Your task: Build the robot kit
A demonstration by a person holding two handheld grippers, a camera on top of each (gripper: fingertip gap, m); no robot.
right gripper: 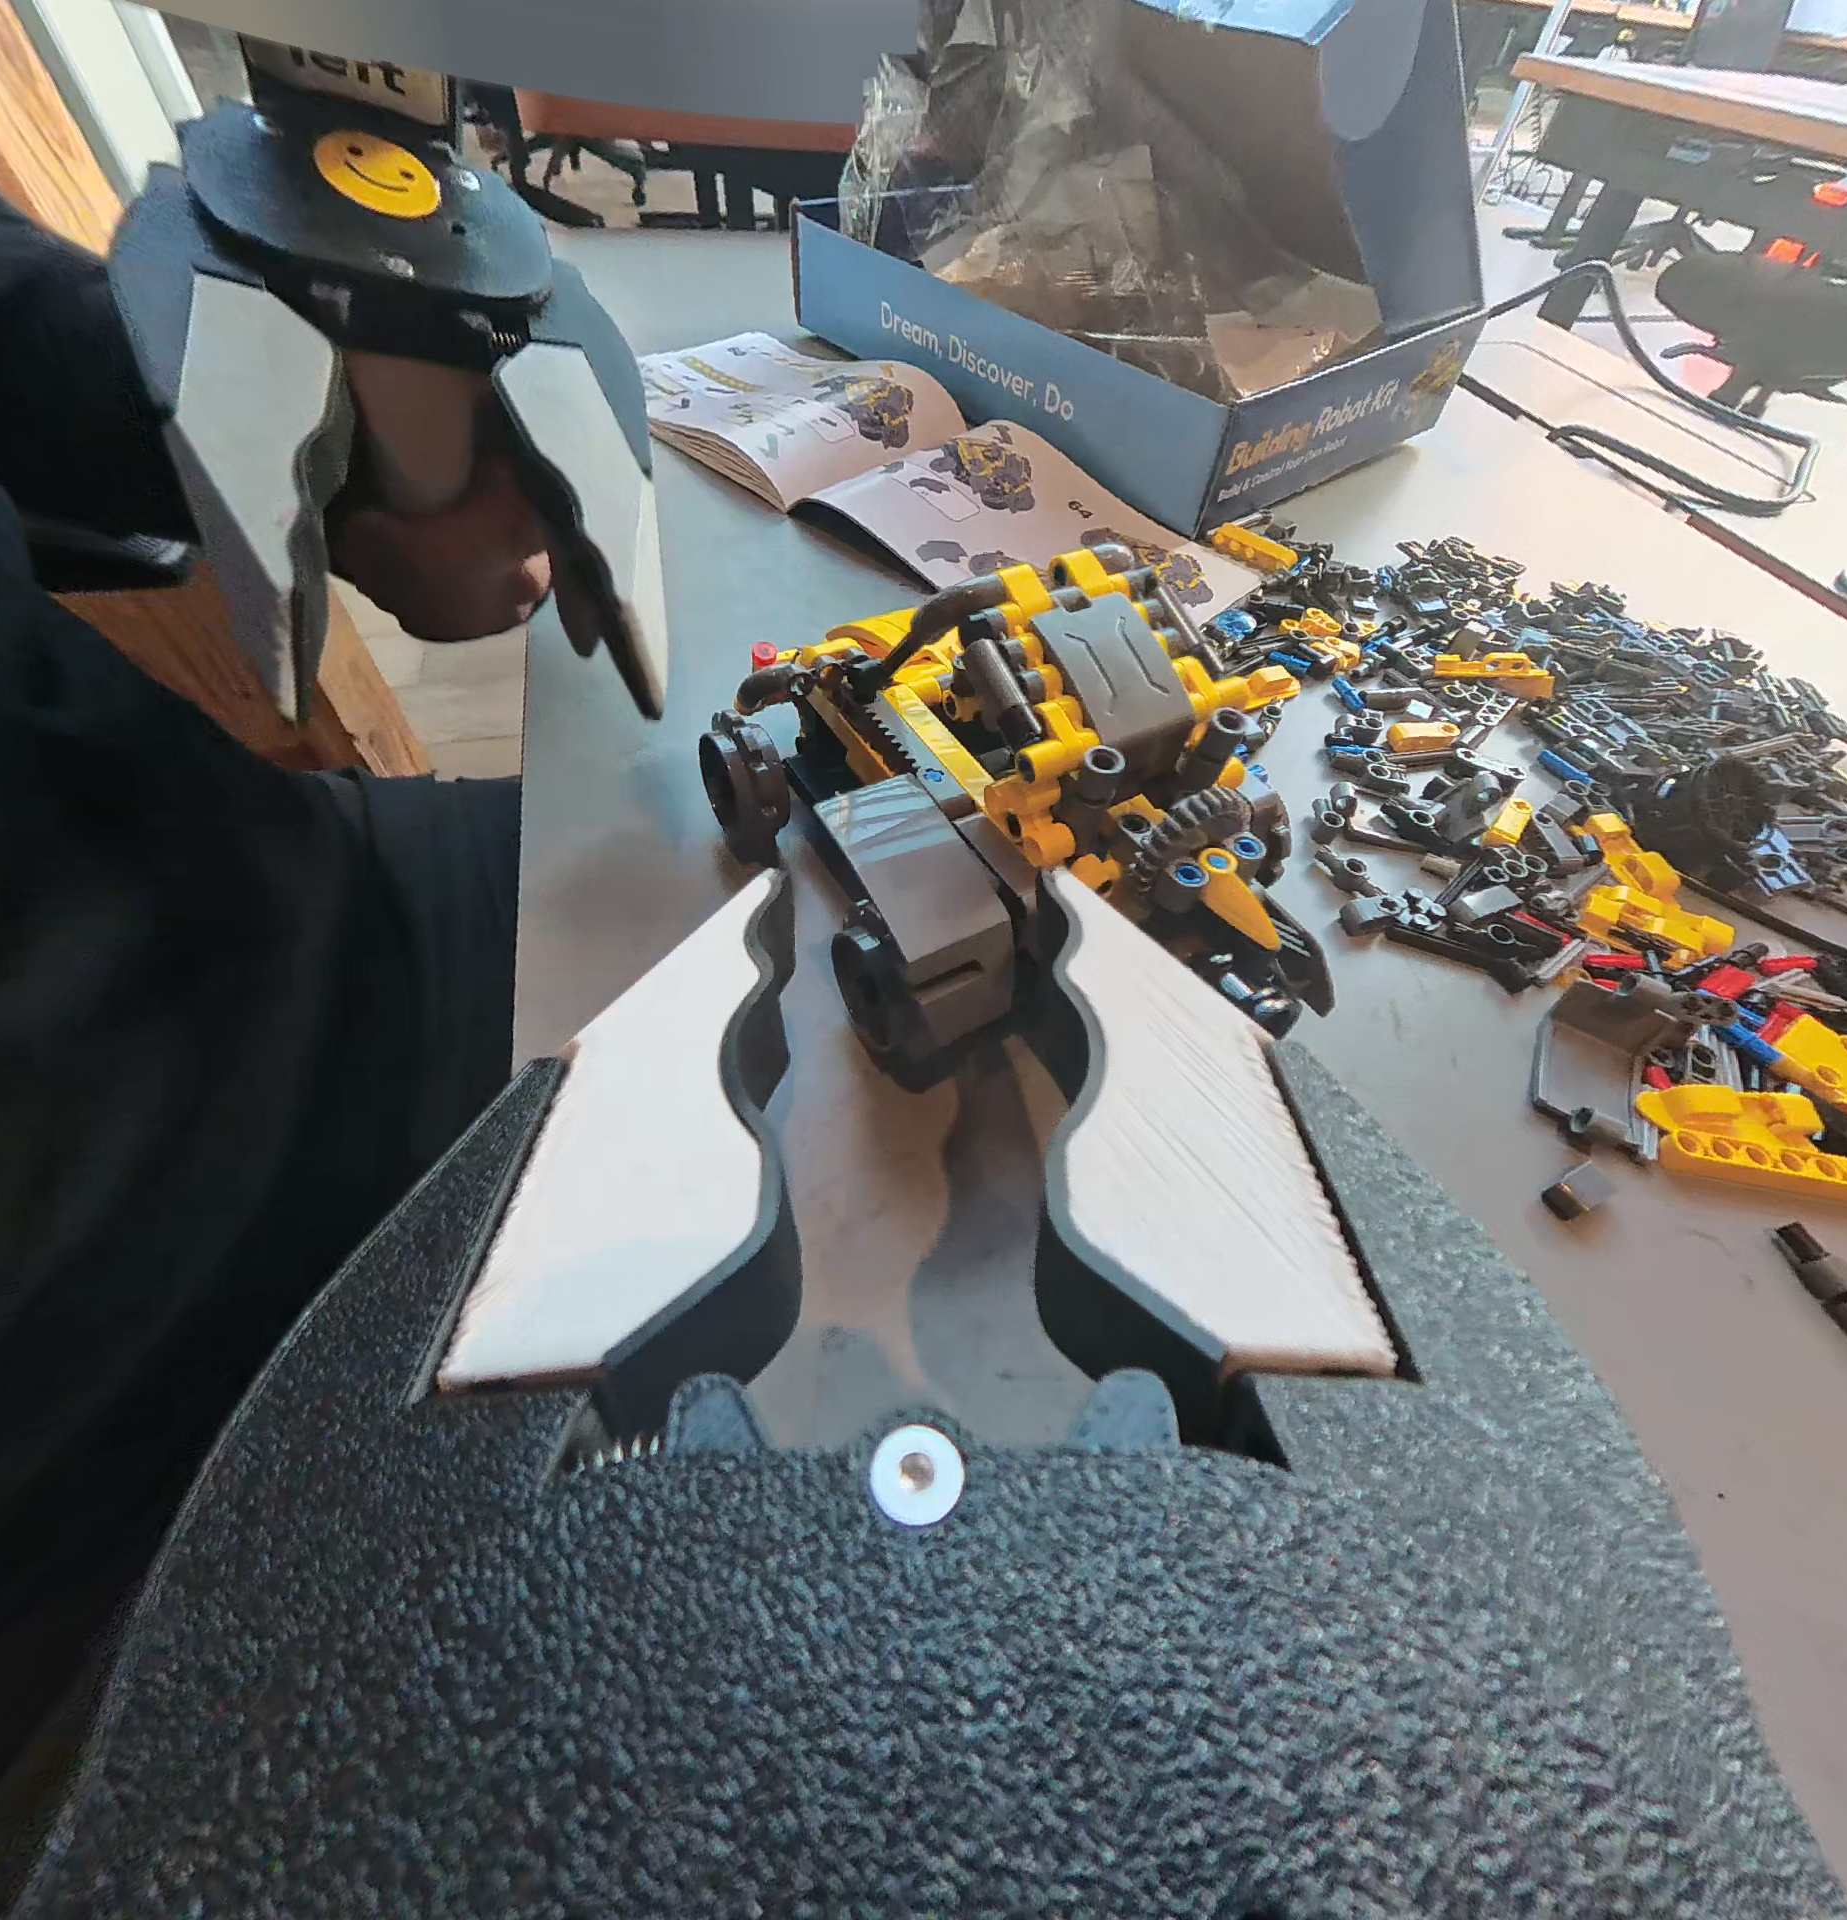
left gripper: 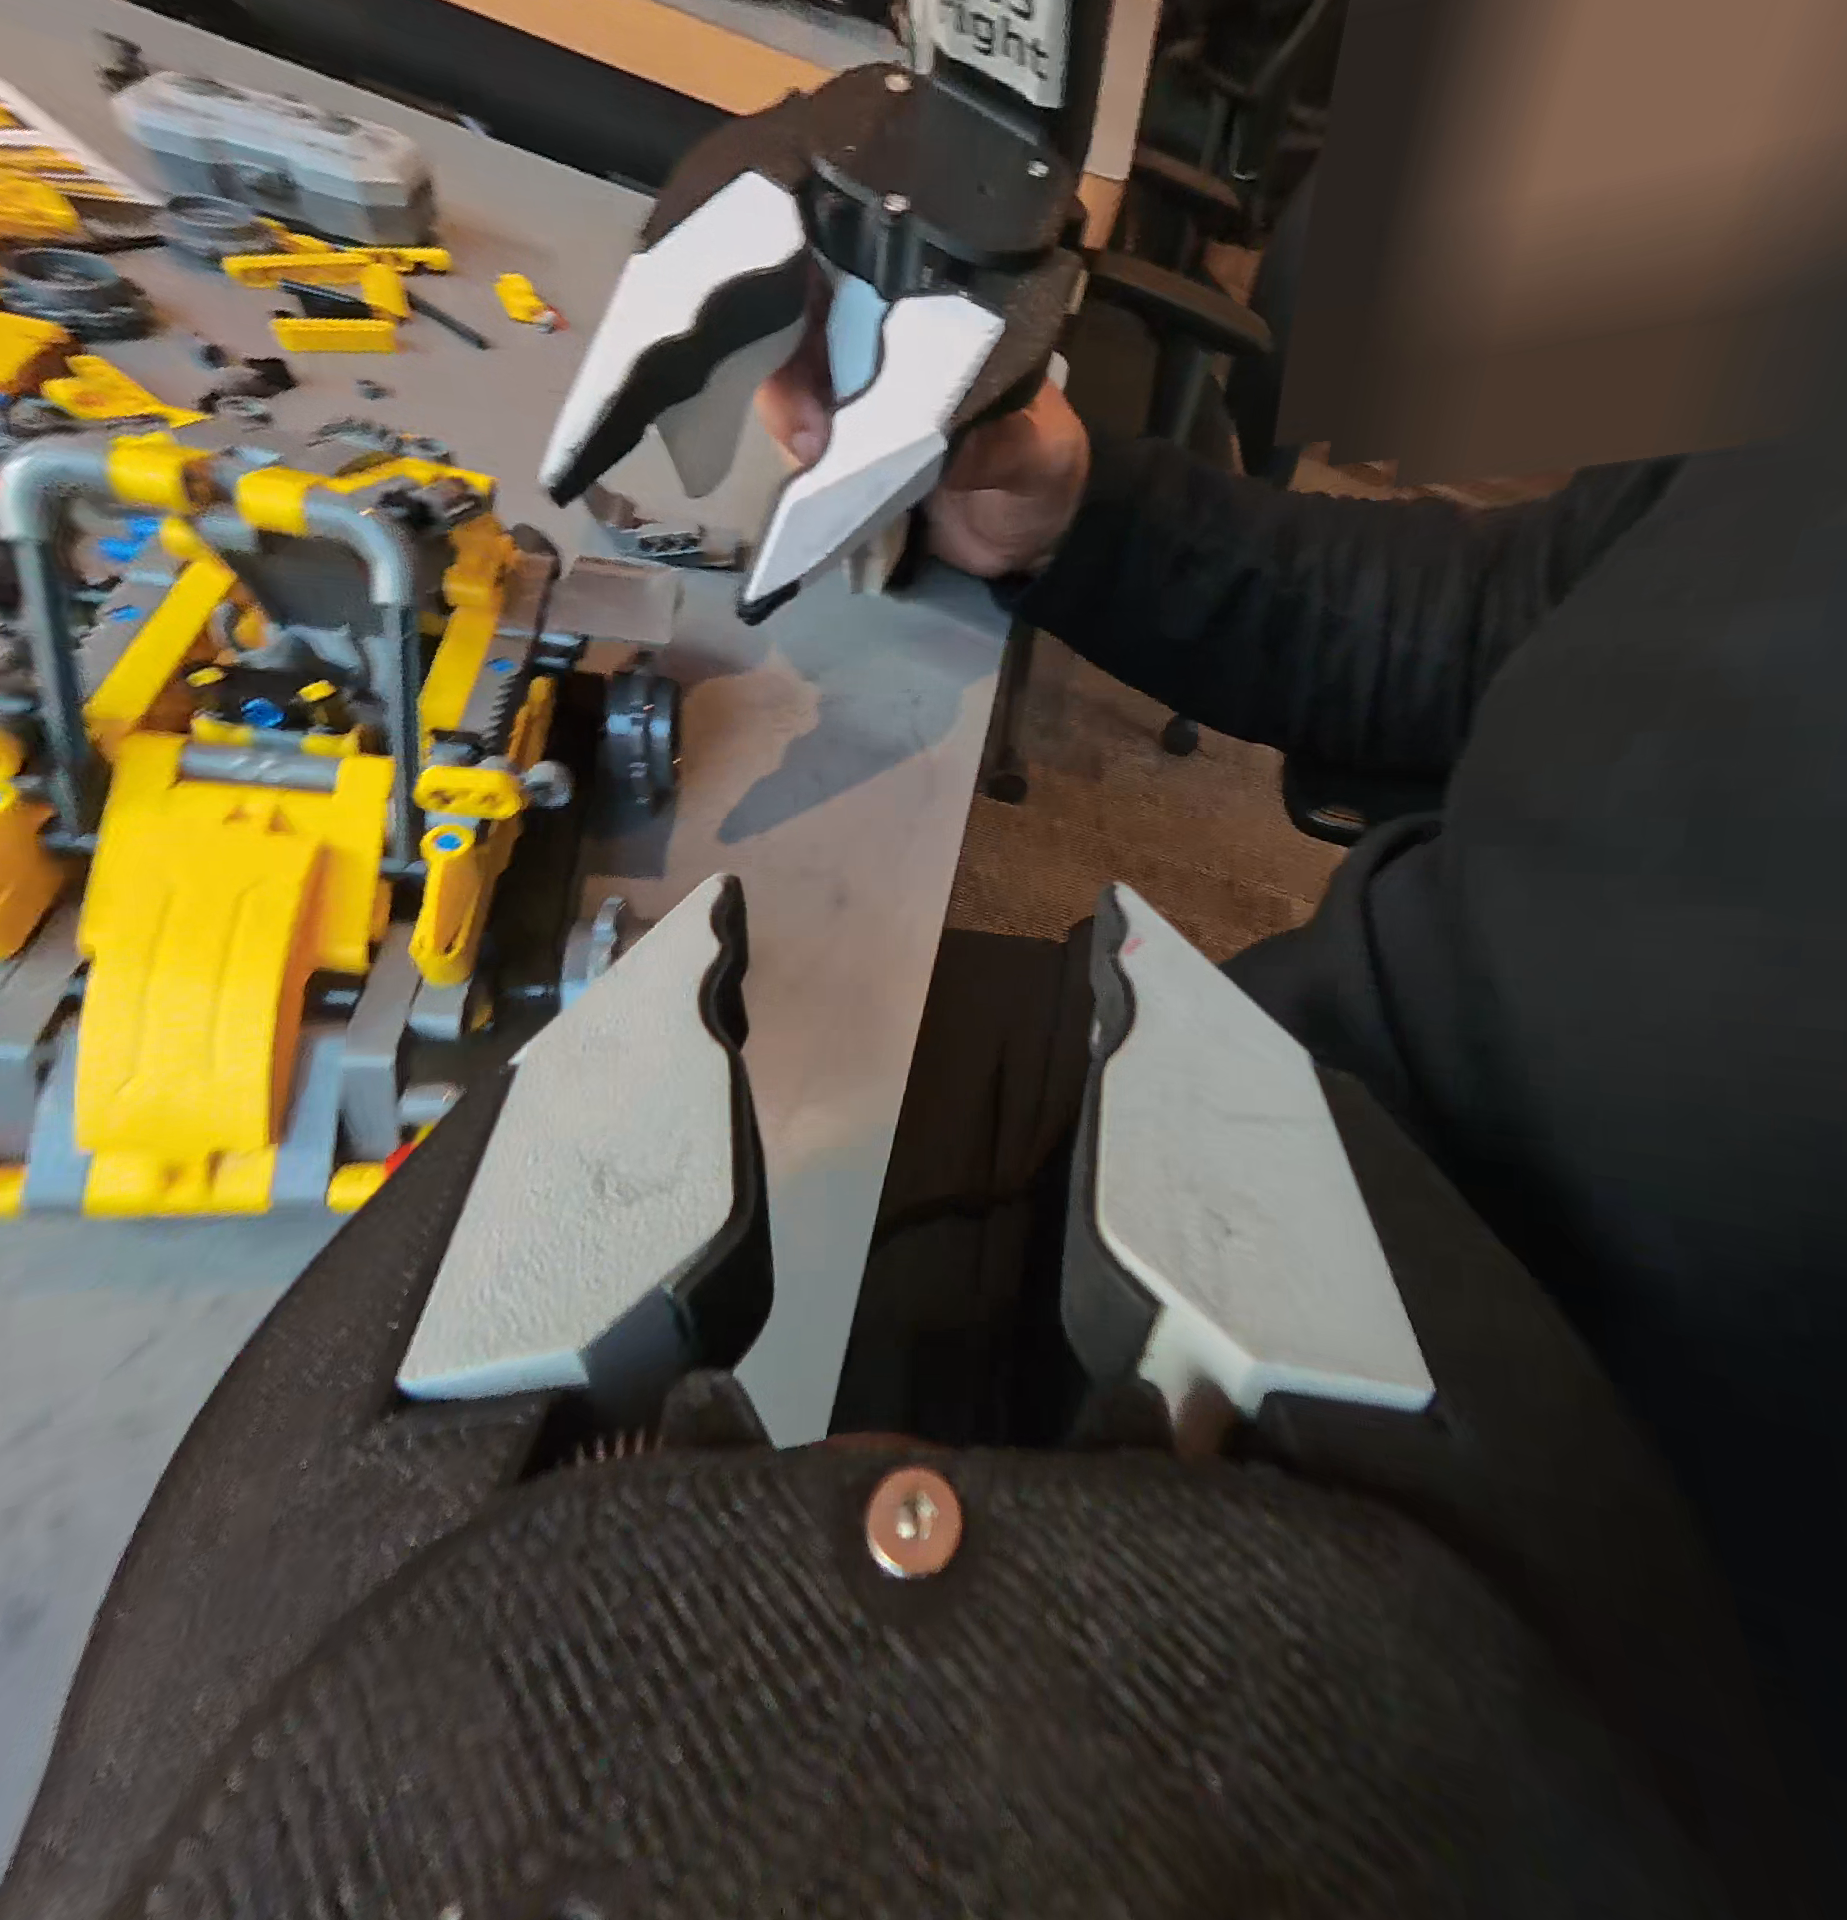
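Two hand-held grippers hover over a grey table (right gripper: 690,540), both with fingers spread and nothing between them. The right gripper (right gripper: 914,894) points at the yellow-and-grey brick vehicle (right gripper: 1012,758), which sits just past its fingertips at 12 o'clock in the right wrist view; a grey block at the model's near end lies between the fingertips' line, though contact cannot be told. The left gripper (left gripper: 919,899) hangs over the table's near edge, with the same model (left gripper: 264,831) at its 10 o'clock, well clear of its fingers. In the left wrist view the right gripper (left gripper: 654,551) shows at 12 o'clock, held by a hand (left gripper: 1012,488). Loose bricks (right gripper: 1584,790) in black, yellow, blue and red spread at 3 o'clock from the model in the right wrist view. An open booklet (right gripper: 846,436) lies behind the model at 12 o'clock, and a blue cardboard box (right gripper: 1106,416) at 1 o'clock.
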